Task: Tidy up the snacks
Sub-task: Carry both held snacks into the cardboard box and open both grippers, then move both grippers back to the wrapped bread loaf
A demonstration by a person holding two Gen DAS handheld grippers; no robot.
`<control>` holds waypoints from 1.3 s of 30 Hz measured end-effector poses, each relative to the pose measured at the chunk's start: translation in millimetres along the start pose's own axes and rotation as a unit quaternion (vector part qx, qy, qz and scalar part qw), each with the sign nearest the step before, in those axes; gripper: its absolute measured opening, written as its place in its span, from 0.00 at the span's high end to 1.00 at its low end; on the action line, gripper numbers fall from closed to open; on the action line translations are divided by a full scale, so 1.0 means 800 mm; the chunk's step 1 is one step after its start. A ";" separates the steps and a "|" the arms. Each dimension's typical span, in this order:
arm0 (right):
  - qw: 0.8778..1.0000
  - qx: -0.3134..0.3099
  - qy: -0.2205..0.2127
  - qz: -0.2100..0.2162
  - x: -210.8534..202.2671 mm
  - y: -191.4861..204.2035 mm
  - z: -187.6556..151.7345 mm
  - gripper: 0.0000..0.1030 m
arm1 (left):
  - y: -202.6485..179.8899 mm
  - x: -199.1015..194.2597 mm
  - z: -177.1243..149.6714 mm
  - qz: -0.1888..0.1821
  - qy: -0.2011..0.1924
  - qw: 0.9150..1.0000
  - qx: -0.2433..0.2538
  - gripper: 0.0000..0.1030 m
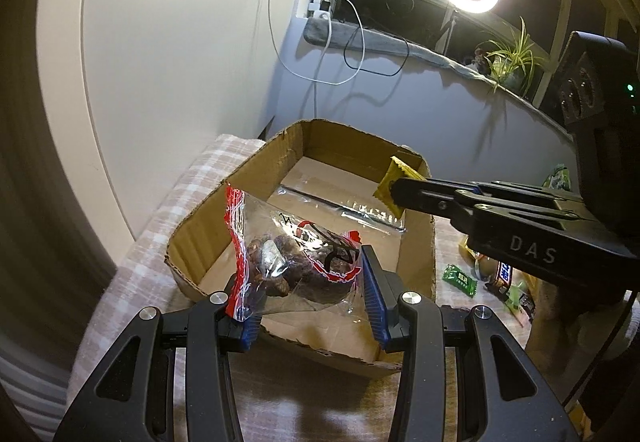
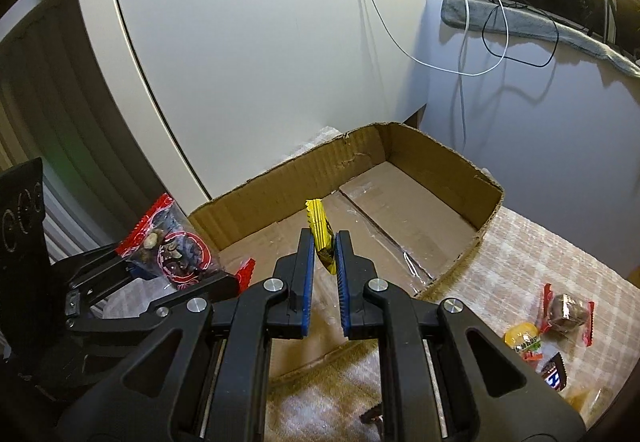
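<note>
A: The left claw (image 1: 308, 290) holds a clear bag of dark dried fruit (image 1: 296, 262) with red printed edges, its blue pads pressed against the bag's two sides, and the bag hangs over the near end of the open cardboard box (image 1: 224, 186).

B: And the right claw (image 2: 325, 256)?

A: Pinched nearly closed on a slim yellow snack packet (image 2: 320, 230). The packet's long axis runs up and away from the pads, standing almost upright between them, with its crimped top end free.

B: Which one is better placed to let go?

A: Both loads sit above the box floor, so what the next move turns on is simply that the box lies straight below each claw. The left one is over the near end; the right one, as the left wrist view shows it (image 1: 394, 192), reaches in across the box's right wall, with the yellow packet (image 1: 394, 180) nearer the far right corner. The two loads are well apart, so neither release should foul the other (a judgement, not a certainty).

B: What does one camera give that the other doesn't?

A: The left view shows the right claw side-on, over the box. The right view shows the bag (image 2: 172, 246) from the side in the left claw (image 2: 224, 278), and the loose wrapped snacks (image 2: 560, 314) left on the checked cloth of the counter (image 2: 532, 242), to the right of the box (image 2: 280, 178).
</note>
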State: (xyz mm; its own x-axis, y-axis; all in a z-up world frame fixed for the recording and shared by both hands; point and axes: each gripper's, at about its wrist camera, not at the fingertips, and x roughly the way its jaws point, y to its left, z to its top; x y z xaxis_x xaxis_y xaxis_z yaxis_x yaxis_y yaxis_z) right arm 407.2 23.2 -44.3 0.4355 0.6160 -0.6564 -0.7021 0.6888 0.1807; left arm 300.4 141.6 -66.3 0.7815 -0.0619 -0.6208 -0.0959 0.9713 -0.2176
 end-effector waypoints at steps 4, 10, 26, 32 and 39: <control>1.000 0.003 0.001 -0.001 0.004 -0.003 0.003 0.90 | -0.002 0.001 0.000 0.004 0.000 1.000 0.001 0.59; 1.000 0.000 -0.001 -0.008 0.001 -0.001 0.003 0.79 | -0.005 0.000 0.000 0.012 -0.005 1.000 0.005 0.57; 0.998 0.002 -0.045 -0.048 -0.046 0.001 0.005 0.11 | -0.012 -0.029 0.000 0.024 -0.032 0.999 0.015 0.39; 0.997 0.007 -0.054 -0.060 -0.068 -0.004 -0.002 0.05 | -0.020 -0.039 -0.004 0.019 -0.035 0.999 0.019 0.38; 0.995 0.023 -0.060 -0.078 -0.106 -0.022 -0.026 0.05 | -0.034 -0.048 -0.012 0.005 -0.030 0.999 0.018 0.38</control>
State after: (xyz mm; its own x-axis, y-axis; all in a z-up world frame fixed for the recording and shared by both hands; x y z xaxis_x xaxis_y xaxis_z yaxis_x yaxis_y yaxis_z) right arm 371.1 -49.1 -7.1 0.6025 0.5403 -0.5874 -0.5963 0.7940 0.1186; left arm 267.2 115.5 -43.9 0.8161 -0.0399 -0.5765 -0.0817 0.9796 -0.1834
